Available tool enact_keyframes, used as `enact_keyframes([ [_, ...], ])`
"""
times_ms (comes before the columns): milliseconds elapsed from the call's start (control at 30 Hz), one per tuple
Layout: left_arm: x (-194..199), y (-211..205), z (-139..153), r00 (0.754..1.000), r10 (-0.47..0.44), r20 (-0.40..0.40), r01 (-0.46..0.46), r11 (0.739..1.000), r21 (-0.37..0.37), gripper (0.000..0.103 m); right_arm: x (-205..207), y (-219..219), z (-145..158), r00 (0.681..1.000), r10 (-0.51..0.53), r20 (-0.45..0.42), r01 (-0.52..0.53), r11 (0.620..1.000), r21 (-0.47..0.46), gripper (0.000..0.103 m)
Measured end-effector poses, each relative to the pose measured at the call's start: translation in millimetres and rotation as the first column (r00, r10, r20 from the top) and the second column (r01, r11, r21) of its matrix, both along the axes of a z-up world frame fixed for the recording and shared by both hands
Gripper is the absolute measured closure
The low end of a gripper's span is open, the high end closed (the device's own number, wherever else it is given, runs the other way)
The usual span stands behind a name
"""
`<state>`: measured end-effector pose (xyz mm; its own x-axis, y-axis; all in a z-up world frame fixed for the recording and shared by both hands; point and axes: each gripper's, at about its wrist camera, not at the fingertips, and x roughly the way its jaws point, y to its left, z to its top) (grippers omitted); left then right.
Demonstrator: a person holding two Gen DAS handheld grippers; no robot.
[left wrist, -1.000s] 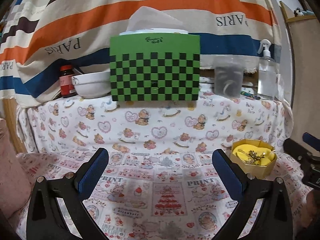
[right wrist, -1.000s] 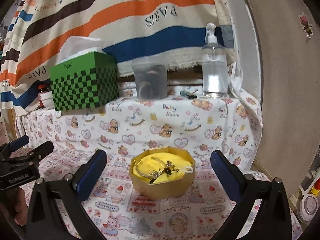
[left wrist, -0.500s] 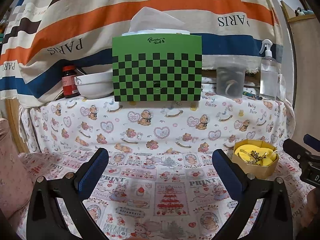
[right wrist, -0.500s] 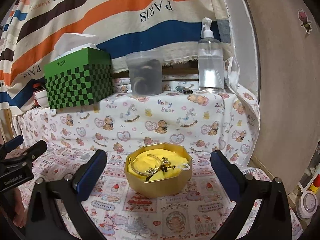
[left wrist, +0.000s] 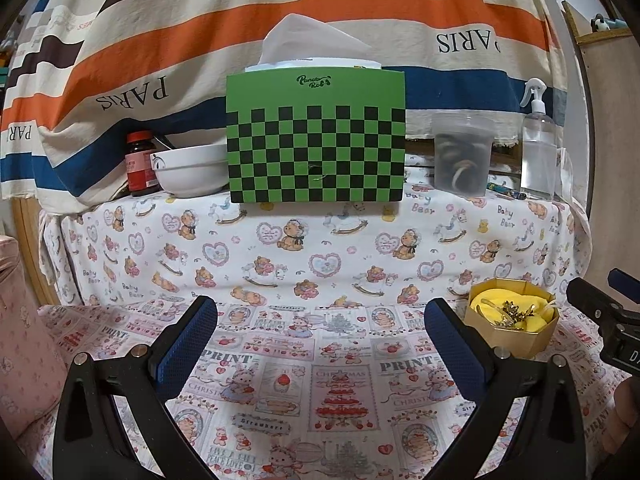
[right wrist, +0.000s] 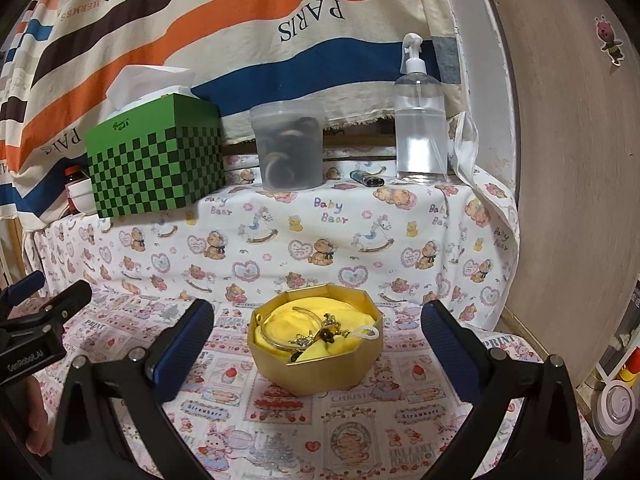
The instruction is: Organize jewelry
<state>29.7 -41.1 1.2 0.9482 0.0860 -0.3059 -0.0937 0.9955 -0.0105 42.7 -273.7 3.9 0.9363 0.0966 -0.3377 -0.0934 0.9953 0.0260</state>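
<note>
A gold octagonal box (right wrist: 316,354) with a yellow cloth lining sits on the printed cloth, directly ahead of my right gripper (right wrist: 318,326), which is open and empty around it at a short distance. In the box lie a thin bangle and tangled gold jewelry (right wrist: 318,334) with a dark bead. From the left wrist the same box (left wrist: 510,326) is low on the right, and my left gripper (left wrist: 320,320) stands open and empty over the bare cloth. A clear tub (right wrist: 287,144) holding rings or bands stands on the raised ledge behind.
On the ledge stand a green checkered tissue box (left wrist: 316,136), a white bowl (left wrist: 190,170), a dark jar (left wrist: 138,164), a spray bottle (right wrist: 420,120) and a lighter (right wrist: 368,179). A wall (right wrist: 568,160) closes the right side. A pink cushion (left wrist: 20,320) lies far left.
Both grippers have drifted slightly, so the scene sits a little lower and closer. The gold box has moved toward the centre of the right wrist view. Both stay open.
</note>
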Motion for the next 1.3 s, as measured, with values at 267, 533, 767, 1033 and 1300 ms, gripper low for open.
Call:
enact_keyframes([
  [267, 0.1, 0.2, -0.1, 1.000, 0.000, 0.000, 0.000, 1.000, 0.000, 0.000, -0.5, 1.8, 0.1, 1.000, 0.010, 0.003, -0.010, 1.000, -0.010, 0.000],
  [533, -0.1, -0.5, -0.3, 1.000, -0.008, -0.003, 0.008, 1.000, 0.001, 0.000, -0.9, 1.8, 0.0, 1.000, 0.011, 0.003, -0.011, 1.000, -0.010, 0.000],
  [767, -0.6, -0.7, -0.2, 1.000, -0.011, -0.002, 0.011, 1.000, 0.002, 0.000, -0.7, 3.0, 0.2, 1.000, 0.016, 0.002, -0.016, 1.000, -0.013, 0.000],
  [1033, 0.0, 0.1, -0.3, 1.000, -0.012, -0.003, 0.012, 1.000, 0.001, 0.000, -0.9, 3.4, 0.3, 1.000, 0.014, 0.003, -0.014, 1.000, -0.013, 0.000],
  [1300, -0.4, -0.7, -0.1, 1.000, -0.015, -0.004, 0.015, 1.000, 0.001, 0.000, -1.0, 3.2, 0.3, 1.000, 0.014, 0.002, -0.014, 1.000, -0.014, 0.000],
])
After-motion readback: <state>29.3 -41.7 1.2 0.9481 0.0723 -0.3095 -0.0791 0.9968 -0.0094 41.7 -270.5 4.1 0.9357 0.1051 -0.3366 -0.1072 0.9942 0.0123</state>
